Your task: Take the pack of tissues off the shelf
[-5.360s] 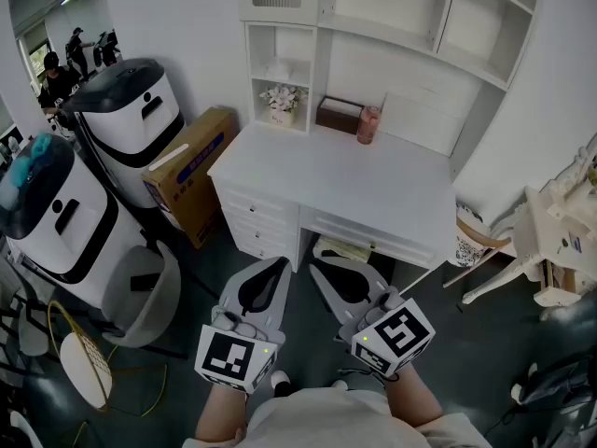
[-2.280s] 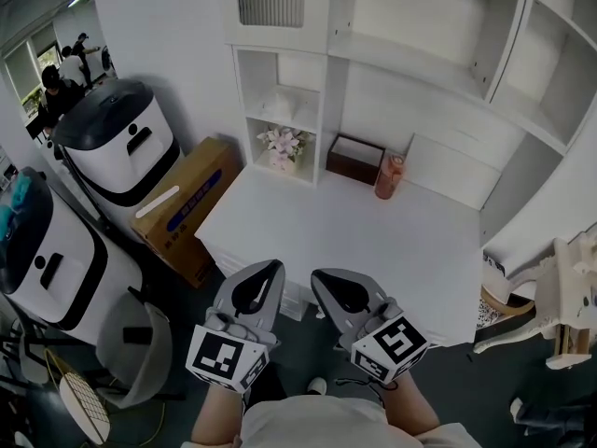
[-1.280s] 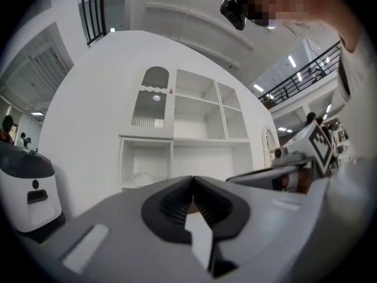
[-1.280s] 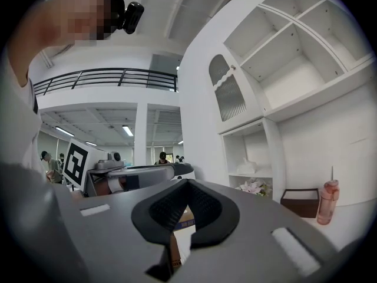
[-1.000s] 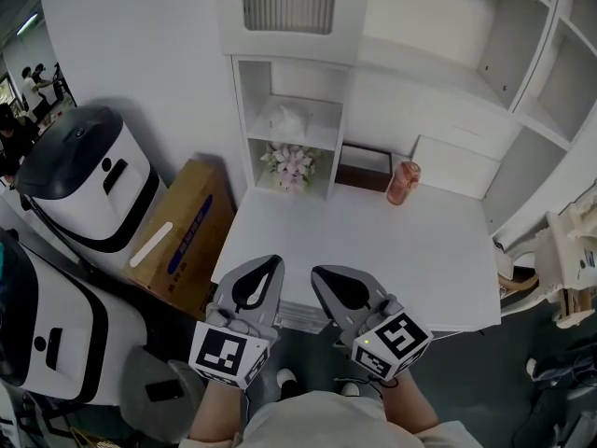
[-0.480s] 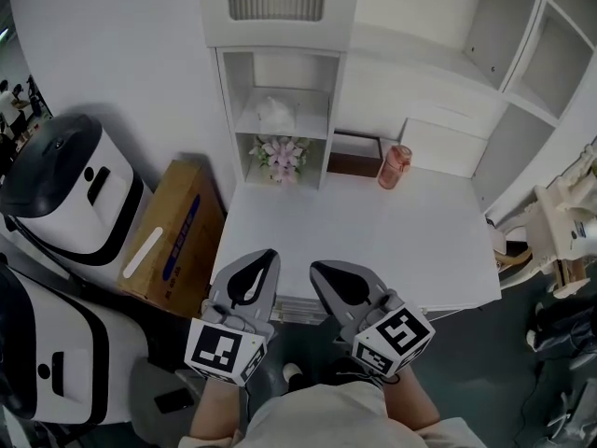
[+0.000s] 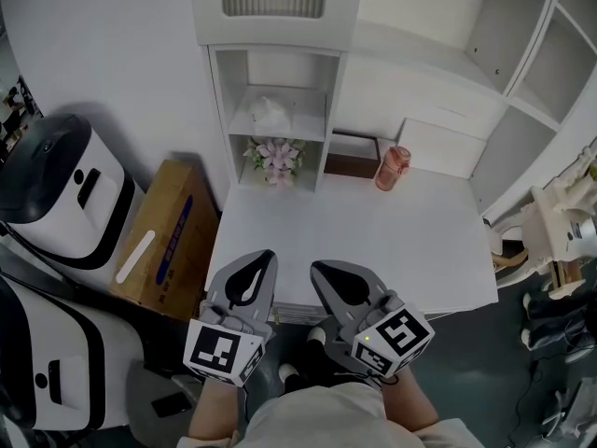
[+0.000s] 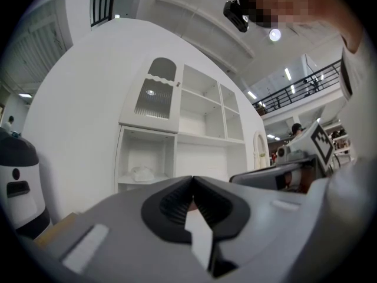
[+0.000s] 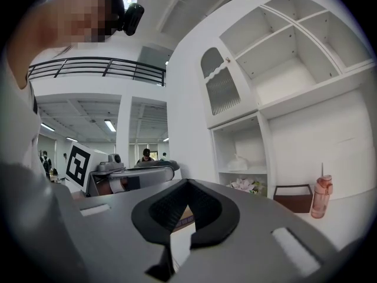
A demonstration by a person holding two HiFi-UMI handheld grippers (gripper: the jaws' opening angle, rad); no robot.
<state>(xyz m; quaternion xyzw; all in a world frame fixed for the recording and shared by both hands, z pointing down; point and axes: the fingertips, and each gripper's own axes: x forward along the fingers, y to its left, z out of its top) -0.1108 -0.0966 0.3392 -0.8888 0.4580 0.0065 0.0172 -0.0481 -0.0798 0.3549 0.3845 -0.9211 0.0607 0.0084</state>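
The pack of tissues (image 7: pixel 268 115) is a white crumpled bundle lying on the middle shelf (image 7: pixel 280 136) of the narrow open cubby above the desk; it also shows as a small white lump, the tissue pack (image 8: pixel 142 173) and the tissue pack (image 9: pixel 238 163). My left gripper (image 7: pixel 260 256) and right gripper (image 7: pixel 316 269) hover side by side at the desk's near edge, well short of the shelf. Both are shut with nothing between the jaws. In the gripper views, the left gripper (image 8: pixel 192 178) and the right gripper (image 9: pixel 188 183) point toward the shelving.
Below the tissues stands a pot of pink flowers (image 7: pixel 275 160). A brown box (image 7: pixel 354 154) and a pink bottle (image 7: pixel 392 168) sit at the back of the white desk (image 7: pixel 373 241). A cardboard box (image 7: pixel 161 239) and white machines (image 7: pixel 56 194) stand left; a chair (image 7: pixel 560 236) right.
The view has closed in on the desk and shelf over the frames. Both grippers keep their place, side by side and shut.
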